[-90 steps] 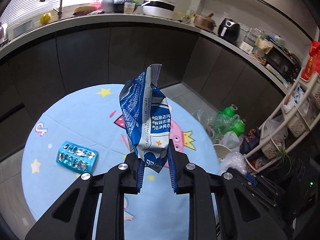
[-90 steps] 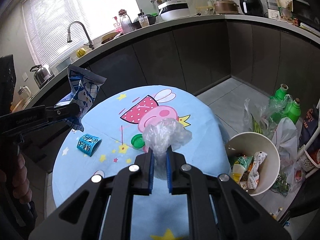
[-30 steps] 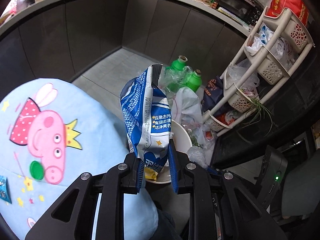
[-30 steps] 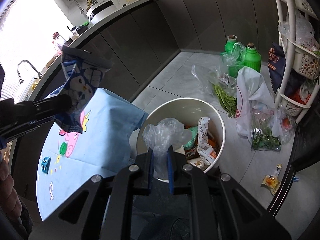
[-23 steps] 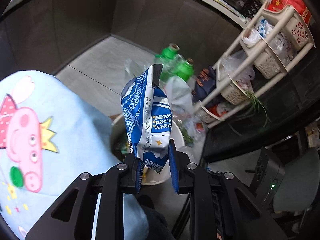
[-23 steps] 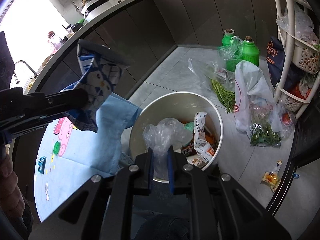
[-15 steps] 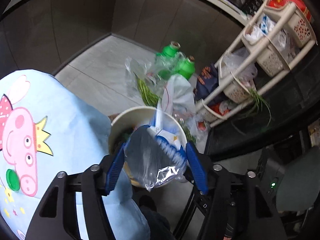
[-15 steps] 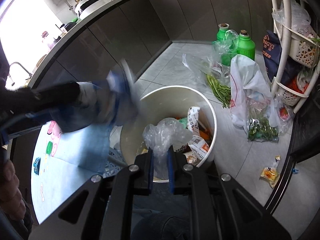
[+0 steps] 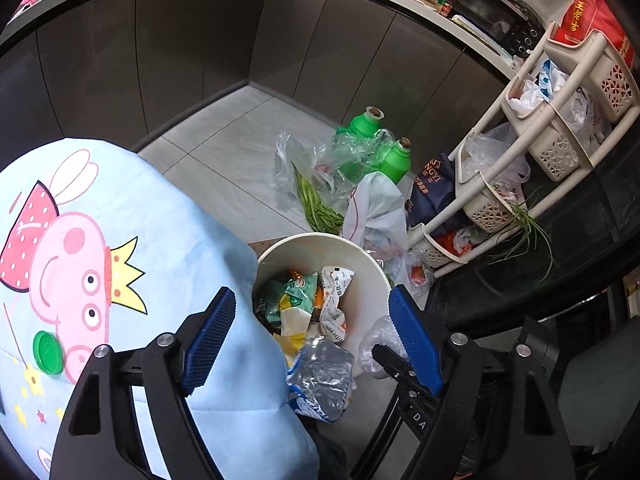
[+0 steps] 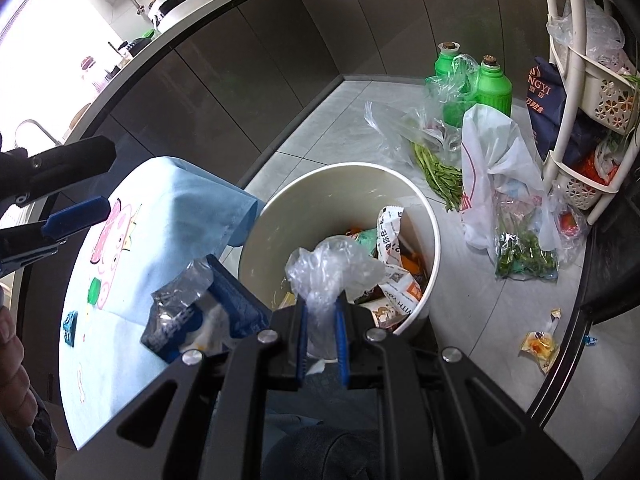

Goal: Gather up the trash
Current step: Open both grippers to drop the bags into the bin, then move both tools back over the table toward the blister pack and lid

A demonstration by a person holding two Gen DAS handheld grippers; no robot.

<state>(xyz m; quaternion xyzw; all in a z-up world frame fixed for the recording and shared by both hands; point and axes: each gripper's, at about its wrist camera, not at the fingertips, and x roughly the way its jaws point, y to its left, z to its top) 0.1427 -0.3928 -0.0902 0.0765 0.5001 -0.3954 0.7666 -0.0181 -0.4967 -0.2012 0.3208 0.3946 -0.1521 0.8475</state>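
My left gripper (image 9: 312, 340) is open and empty above the near rim of the white trash bin (image 9: 360, 250). The blue and white snack bag (image 9: 320, 380) is in the air below it, at the bin's near edge; it also shows in the right wrist view (image 10: 200, 312). My right gripper (image 10: 322, 340) is shut on a crumpled clear plastic bag (image 10: 332, 268), held over the near side of the bin (image 10: 320, 188). The left gripper shows at the left of the right wrist view (image 10: 60, 200). The bin holds several wrappers.
A round table with a light blue cartoon cloth (image 9: 100, 280) stands left of the bin, with a green cap (image 9: 48, 346) and a blue packet (image 10: 71, 326) on it. Green bottles (image 9: 380, 148), bags of vegetables and a white basket rack (image 9: 560, 132) crowd the floor to the right.
Both grippers swung from the table to above the bin. My left gripper opened and let go of the snack bag, which now falls toward the bin's near rim. The right gripper keeps its bag.
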